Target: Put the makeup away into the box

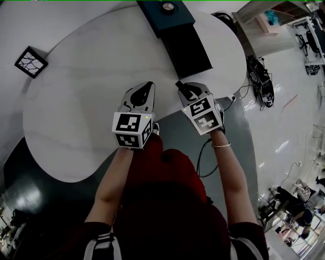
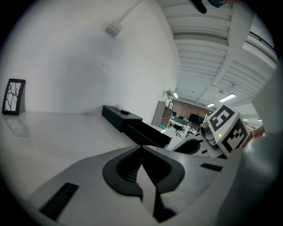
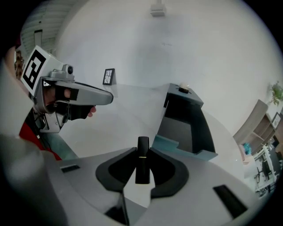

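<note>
My right gripper [image 3: 142, 152] is shut on a black lipstick tube [image 3: 142, 160] with a thin gold band, which stands upright between the pads. In the head view this gripper [image 1: 181, 87] hovers over the near edge of the white table [image 1: 86, 106], short of the dark teal box [image 1: 165, 15]. The box's black drawer [image 1: 187, 48] is pulled out toward me. From the right gripper view the drawer [image 3: 185, 132] looks empty. My left gripper [image 1: 141, 91] hangs beside the right one. Its jaws [image 2: 141, 152] meet with nothing clearly between them.
A small round object [image 1: 168, 7] sits on top of the box. A black-framed picture [image 1: 31, 62] stands at the table's far left. Cables [image 1: 205, 157] trail on the grey floor by the table's right edge. An office with desks lies beyond.
</note>
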`<state>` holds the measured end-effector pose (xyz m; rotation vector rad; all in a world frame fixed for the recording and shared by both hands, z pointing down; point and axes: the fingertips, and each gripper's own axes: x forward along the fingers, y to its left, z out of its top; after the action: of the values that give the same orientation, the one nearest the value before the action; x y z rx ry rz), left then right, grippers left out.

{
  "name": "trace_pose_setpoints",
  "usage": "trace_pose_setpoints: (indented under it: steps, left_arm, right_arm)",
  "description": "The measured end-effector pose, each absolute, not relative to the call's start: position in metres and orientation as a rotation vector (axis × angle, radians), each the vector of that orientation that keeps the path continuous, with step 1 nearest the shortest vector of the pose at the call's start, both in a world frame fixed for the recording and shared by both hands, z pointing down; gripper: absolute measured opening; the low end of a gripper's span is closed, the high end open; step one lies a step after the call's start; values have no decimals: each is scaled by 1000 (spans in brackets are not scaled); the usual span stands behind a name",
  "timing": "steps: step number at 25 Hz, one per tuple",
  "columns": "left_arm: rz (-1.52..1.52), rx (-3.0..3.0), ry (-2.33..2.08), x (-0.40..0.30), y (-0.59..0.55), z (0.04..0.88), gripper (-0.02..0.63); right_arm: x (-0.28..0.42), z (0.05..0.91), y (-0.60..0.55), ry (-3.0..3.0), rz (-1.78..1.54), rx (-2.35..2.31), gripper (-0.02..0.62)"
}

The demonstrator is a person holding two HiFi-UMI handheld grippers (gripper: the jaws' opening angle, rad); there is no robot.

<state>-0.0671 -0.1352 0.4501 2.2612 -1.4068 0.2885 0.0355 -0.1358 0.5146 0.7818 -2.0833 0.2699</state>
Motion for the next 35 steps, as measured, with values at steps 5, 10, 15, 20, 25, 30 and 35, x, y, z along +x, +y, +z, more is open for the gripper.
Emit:
trace_pose_setpoints:
  steps: [5, 10, 15, 20, 25, 30, 35]
  left_arm:
    - [285, 2286, -1417, -70, -135, 442, 23]
    - [275, 2318, -1412, -67, -136, 431, 23]
    - [268, 2357, -1402, -64, -138, 420, 23]
    - [265, 2376, -1401, -59, -142, 413, 23]
    - [286, 2380, -1411, -56, -147, 412, 23]
    - [299, 2360, -1433, -54, -155, 412, 23]
    - [299, 2341, -1459, -54, -169, 414, 23]
  right_arm:
    - [31, 486, -134, -2108, 268, 838, 98]
    - [37, 466, -139, -2124, 261, 924, 98]
    - [45, 444, -147, -2132, 277, 1024, 98]
    - [51, 431, -160, -2145, 250, 1080, 98]
    - [51, 423, -169, -2142, 274, 1099, 98]
    - [52, 421, -188, -2157, 285, 1103, 98]
    - [49, 423, -211, -2158, 255, 1076, 98]
